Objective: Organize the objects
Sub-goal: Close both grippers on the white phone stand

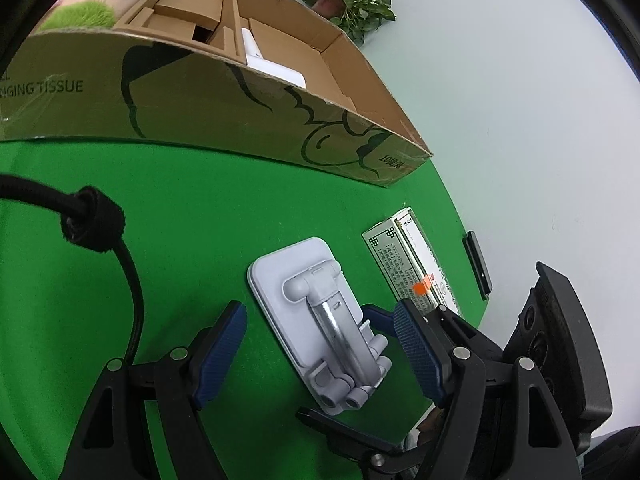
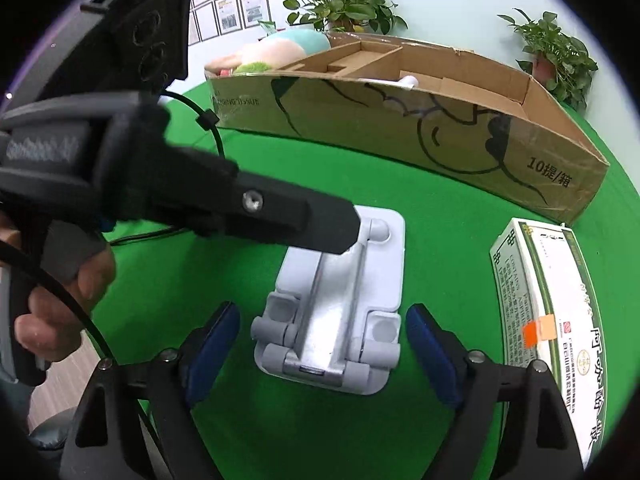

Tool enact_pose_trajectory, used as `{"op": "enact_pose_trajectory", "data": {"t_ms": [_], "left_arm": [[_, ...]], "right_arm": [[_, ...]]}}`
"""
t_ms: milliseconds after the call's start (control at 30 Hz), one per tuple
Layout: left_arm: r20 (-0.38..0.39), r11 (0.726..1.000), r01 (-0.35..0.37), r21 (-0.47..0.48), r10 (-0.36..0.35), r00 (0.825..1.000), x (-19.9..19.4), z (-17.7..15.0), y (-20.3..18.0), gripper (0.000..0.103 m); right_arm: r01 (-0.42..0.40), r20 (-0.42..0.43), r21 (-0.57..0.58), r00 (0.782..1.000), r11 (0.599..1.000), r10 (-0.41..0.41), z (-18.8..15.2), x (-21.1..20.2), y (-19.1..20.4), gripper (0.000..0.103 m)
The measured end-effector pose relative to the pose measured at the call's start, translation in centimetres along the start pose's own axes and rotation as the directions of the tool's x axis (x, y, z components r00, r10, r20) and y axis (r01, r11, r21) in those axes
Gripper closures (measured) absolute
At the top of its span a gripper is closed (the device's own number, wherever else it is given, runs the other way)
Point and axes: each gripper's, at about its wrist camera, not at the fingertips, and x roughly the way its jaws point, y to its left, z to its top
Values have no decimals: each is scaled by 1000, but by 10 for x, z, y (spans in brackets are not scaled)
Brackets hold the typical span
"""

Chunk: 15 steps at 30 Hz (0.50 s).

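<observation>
A grey folded phone stand (image 1: 312,320) lies flat on the green table (image 1: 180,208). My left gripper (image 1: 318,312) is open, with its blue pads on either side of the stand and a small gap at each. My right gripper (image 2: 323,312) straddles the same phone stand (image 2: 332,320) from the other end. It is also open, and its pads stand just clear of the stand's sides. One black finger (image 2: 304,220) of the left gripper reaches over the far end of the stand. A white and green medicine box (image 2: 548,320) lies to the right.
A long open cardboard box (image 2: 400,132) with inner dividers and a white item (image 1: 272,68) stands behind. A plush toy (image 2: 272,48) and potted plants (image 2: 344,4) are beyond it. A black cable (image 1: 132,280) trails at left. A hand (image 2: 60,300) holds the left gripper's grip.
</observation>
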Motion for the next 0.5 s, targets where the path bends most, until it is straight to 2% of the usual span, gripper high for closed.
{"op": "enact_pose_trajectory", "data": {"t_ms": [167,300,500], "left_arm": [[-6,1000,22,-5,-22,1000,1,-5,-3,29],[8,999,31,-17,-31,1000,2,-11,-8,29],[5,999,26,-21,-26,1000,6,-12,-11,35]], "right_arm": [[29,1,-23,1000,999,-29,-2,2,10,19],[69,10,-15,998,997,-69,-1,1,11,34],[53,13,37,998,998,-54,2,0,7,34]]}}
